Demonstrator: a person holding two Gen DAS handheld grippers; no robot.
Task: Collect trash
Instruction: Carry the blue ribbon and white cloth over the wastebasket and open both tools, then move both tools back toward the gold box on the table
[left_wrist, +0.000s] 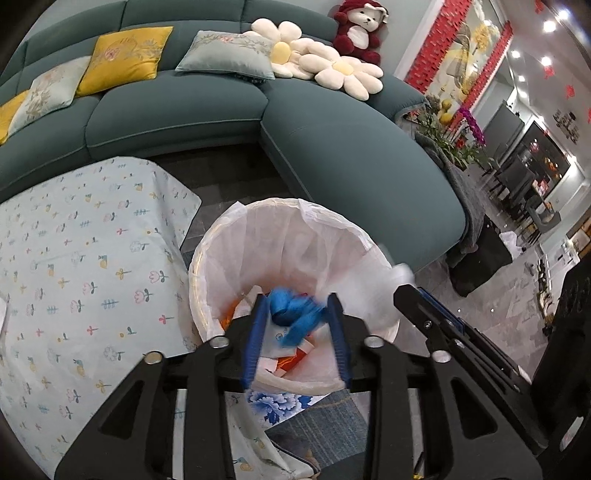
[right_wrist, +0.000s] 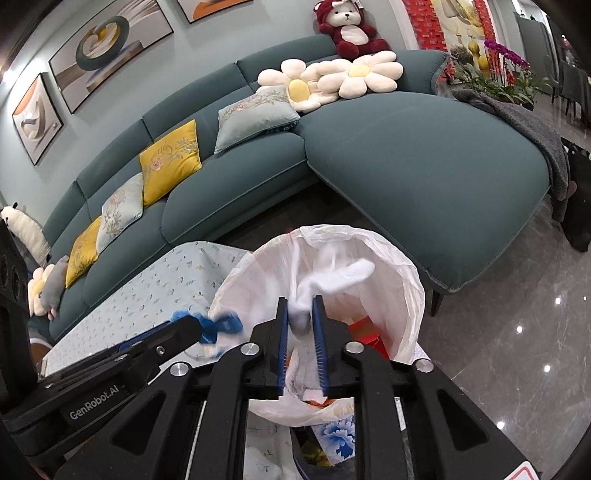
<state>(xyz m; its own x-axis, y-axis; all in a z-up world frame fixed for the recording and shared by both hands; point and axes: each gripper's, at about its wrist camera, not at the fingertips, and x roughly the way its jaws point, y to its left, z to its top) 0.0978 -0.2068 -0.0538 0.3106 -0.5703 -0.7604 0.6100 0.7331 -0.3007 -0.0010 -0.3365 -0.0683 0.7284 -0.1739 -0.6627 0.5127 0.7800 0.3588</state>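
A round bin lined with a white plastic bag (left_wrist: 295, 236) (right_wrist: 402, 280) stands on the floor beside the table, with orange, red and white trash inside. My left gripper (left_wrist: 298, 301) is open above the bin, and a crumpled blue wrapper (left_wrist: 293, 314) sits blurred between its fingers, seemingly loose. The blue wrapper also shows in the right wrist view (right_wrist: 218, 325) at the left gripper's tip. My right gripper (right_wrist: 301, 301) is shut on a crumpled white tissue (right_wrist: 332, 280) over the bin mouth. The right gripper appears in the left wrist view (left_wrist: 404, 286) at the bin's right rim.
A low table with a floral cloth (left_wrist: 85, 266) (right_wrist: 155, 295) lies left of the bin. A teal sectional sofa (left_wrist: 332, 155) (right_wrist: 406, 166) with cushions curves behind. A blue-and-white bag (left_wrist: 273, 402) lies on the floor below the bin. Glossy floor (right_wrist: 517, 350) extends right.
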